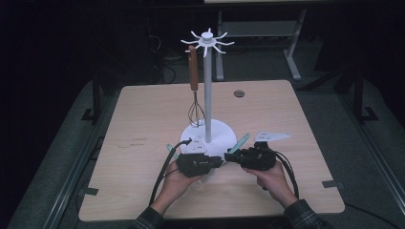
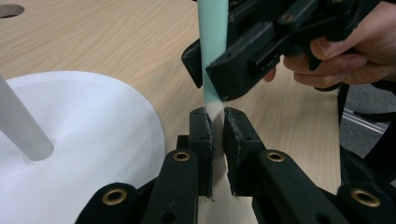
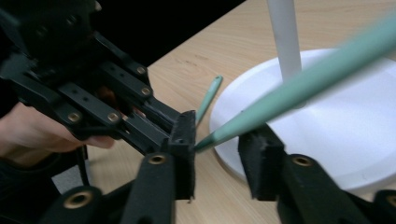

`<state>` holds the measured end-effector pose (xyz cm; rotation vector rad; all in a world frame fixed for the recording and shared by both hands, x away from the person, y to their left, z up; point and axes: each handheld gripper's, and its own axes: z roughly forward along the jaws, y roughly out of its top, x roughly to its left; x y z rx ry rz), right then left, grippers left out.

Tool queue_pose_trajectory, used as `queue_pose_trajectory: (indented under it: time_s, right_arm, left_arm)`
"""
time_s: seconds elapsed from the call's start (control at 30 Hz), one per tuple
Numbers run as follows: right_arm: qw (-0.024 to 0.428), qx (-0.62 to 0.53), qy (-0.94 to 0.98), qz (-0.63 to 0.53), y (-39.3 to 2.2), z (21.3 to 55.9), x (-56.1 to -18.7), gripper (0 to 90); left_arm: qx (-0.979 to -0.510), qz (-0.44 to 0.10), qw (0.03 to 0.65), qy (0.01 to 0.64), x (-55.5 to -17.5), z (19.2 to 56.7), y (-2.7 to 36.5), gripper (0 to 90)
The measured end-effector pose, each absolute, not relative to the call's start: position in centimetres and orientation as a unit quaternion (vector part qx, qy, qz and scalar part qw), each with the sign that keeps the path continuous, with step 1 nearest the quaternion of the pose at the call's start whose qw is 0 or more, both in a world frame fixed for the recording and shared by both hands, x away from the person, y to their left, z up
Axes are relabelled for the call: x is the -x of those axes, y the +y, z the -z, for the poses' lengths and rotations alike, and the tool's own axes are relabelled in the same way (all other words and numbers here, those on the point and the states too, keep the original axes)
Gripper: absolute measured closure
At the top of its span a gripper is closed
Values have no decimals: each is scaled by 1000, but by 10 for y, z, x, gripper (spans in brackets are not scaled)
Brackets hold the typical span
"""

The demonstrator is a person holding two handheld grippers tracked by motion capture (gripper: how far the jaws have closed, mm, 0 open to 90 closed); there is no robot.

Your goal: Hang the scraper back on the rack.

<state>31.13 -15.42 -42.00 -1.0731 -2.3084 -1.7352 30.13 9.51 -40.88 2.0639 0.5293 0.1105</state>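
A mint-green utensil handle (image 1: 242, 140) slants up over the white base of the hook stand (image 1: 220, 130). My left gripper (image 1: 218, 162) is shut on the pale lower end of this utensil (image 2: 216, 110), its pads pinching it in the left gripper view. The right gripper (image 1: 229, 156) meets it tip to tip. Its jaws stand on either side of the green handle (image 3: 299, 84), with a gap showing beside the handle in the right gripper view. A wooden-handled whisk (image 1: 193, 86) hangs from a hook of the stand.
A second green-handled utensil (image 1: 171, 149) lies on the wooden table (image 1: 143, 119) left of the base, seen too in the right gripper view (image 3: 208, 95). The stand's pole (image 1: 208, 90) rises just behind both grippers. A round cable hole (image 1: 239, 93) sits at the far edge.
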Motion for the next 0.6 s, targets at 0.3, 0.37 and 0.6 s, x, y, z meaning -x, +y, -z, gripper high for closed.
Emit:
queue_pose_trajectory:
  time_s: [0.3, 0.37, 0.6]
  right_arm:
    - [34, 338, -735, 586, -155, 413, -311, 838]
    - [24, 338, -737, 585, -156, 412, -310, 839]
    - [17, 326, -743, 584, -159, 408, -311, 839]
  left_arm:
    - [-848, -43, 483, 213, -304, 410, 90, 898]
    - [-849, -44, 483, 211, -304, 410, 91, 898]
    - [-850, -39, 478, 217, -304, 407, 103, 863]
